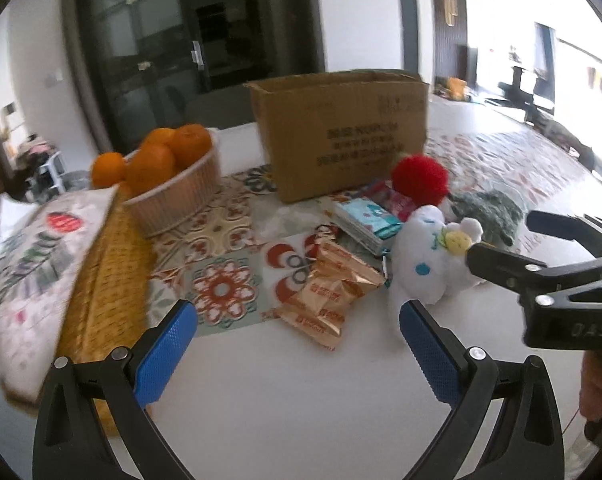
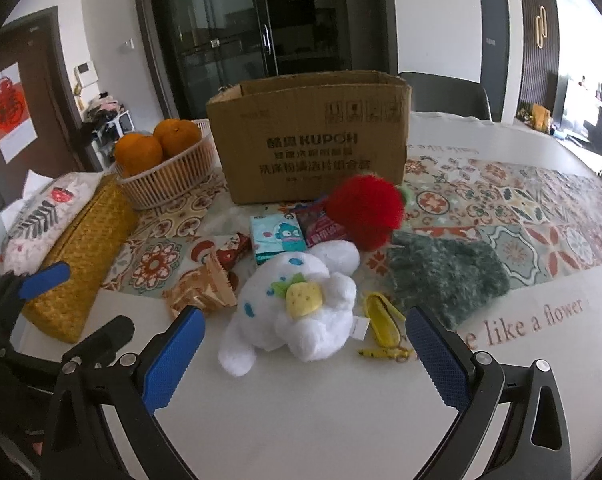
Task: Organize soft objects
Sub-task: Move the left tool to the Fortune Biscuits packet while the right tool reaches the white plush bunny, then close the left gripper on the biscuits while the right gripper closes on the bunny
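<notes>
A white plush toy point(image 2: 297, 312) with a yellow strawberry patch lies on the white table, just beyond my open right gripper point(image 2: 305, 340). Behind it rest a red fluffy ball point(image 2: 365, 210) and a green knitted cloth point(image 2: 449, 276). An open cardboard box point(image 2: 313, 140) stands at the back. In the left wrist view the plush toy point(image 1: 425, 256) lies to the right of my open left gripper point(image 1: 297, 340), with the red ball point(image 1: 421, 178), the green cloth point(image 1: 489, 210) and the box point(image 1: 341, 132) behind. The right gripper's black fingers point(image 1: 501, 268) almost touch the plush from the right.
Gold snack packets point(image 1: 333, 288) lie ahead of the left gripper, tissue packs point(image 2: 275, 238) behind the plush. A basket of oranges point(image 2: 169, 176), a yellow woven box point(image 2: 81, 264) and a printed cushion point(image 2: 41, 216) sit left. A yellow keychain point(image 2: 383, 320) lies right of the plush.
</notes>
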Demonstrator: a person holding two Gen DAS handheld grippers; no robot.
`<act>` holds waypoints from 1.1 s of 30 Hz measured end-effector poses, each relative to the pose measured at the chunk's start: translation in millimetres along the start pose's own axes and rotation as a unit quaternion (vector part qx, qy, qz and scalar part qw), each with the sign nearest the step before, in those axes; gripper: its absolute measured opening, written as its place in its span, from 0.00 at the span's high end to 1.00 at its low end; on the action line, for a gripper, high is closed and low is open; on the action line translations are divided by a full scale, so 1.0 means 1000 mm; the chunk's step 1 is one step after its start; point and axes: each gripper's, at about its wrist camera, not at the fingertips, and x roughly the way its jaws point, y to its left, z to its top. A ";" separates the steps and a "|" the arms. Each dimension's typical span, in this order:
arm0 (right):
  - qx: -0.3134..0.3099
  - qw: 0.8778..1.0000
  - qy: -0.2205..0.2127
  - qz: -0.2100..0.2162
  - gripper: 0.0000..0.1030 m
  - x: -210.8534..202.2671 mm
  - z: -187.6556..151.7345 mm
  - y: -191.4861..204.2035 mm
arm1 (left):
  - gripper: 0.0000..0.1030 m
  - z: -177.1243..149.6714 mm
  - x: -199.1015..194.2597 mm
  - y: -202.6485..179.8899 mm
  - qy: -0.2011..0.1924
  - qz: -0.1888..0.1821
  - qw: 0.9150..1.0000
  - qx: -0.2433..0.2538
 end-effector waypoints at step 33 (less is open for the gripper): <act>-0.028 0.996 0.085 0.006 0.13 0.080 0.004 0.002 | 0.41 0.005 0.124 -0.009 0.101 -0.111 0.987 0.054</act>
